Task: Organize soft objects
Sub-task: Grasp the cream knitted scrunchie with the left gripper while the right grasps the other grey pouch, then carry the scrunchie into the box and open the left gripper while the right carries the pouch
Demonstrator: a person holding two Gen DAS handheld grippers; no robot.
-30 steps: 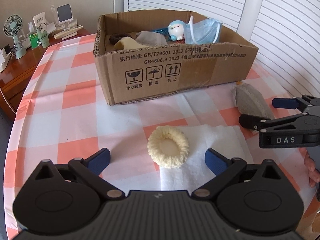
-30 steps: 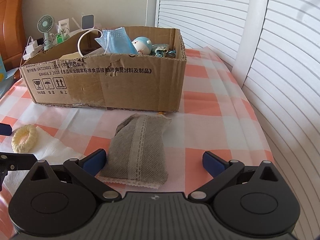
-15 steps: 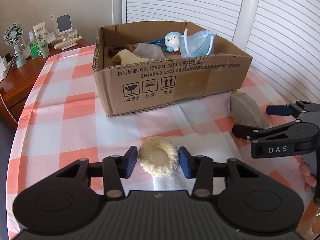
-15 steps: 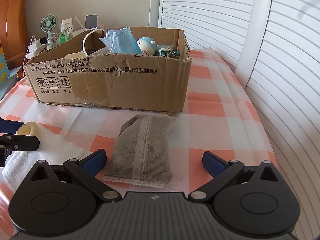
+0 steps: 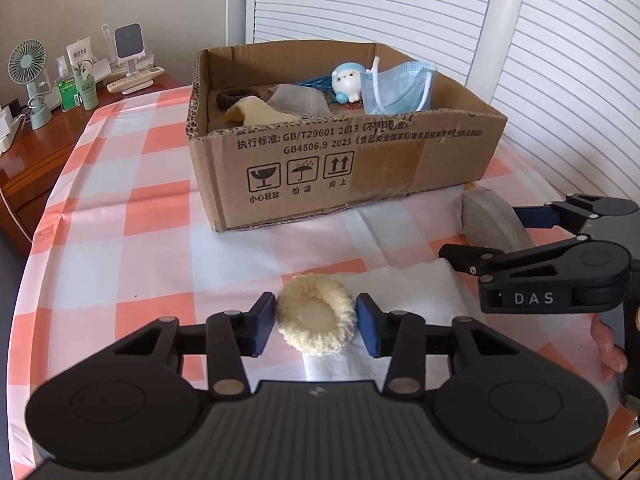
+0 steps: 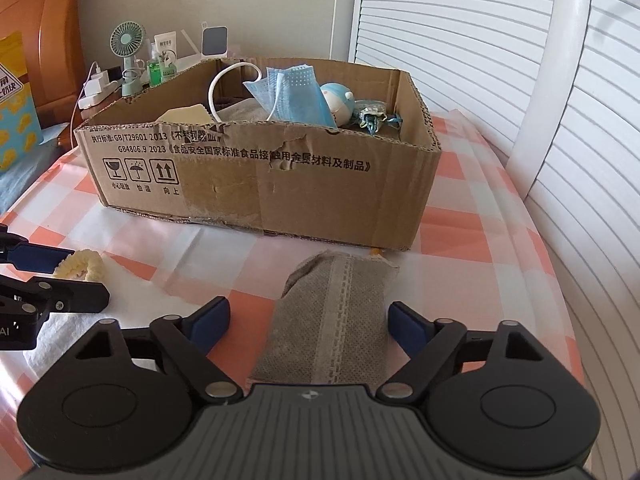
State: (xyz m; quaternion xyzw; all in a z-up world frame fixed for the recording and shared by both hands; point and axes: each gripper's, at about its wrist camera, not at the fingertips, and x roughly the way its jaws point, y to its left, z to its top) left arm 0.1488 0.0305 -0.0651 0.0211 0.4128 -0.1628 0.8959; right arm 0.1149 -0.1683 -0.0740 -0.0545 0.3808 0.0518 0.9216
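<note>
Two grippers on the go. Left gripper (image 5: 316,322) is clamped on the cream scrunchie (image 5: 317,319), both pads touching its sides, half over a white cloth (image 5: 420,280) on the checked tablecloth (image 5: 120,216). Cardboard box (image 5: 344,160) sits at 12 o'clock of it, already holding a blue mask (image 5: 400,88). Right gripper (image 6: 308,322) is closing around the grey pouch (image 6: 332,320), pads not touching yet; box edge at 12 o'clock.
</note>
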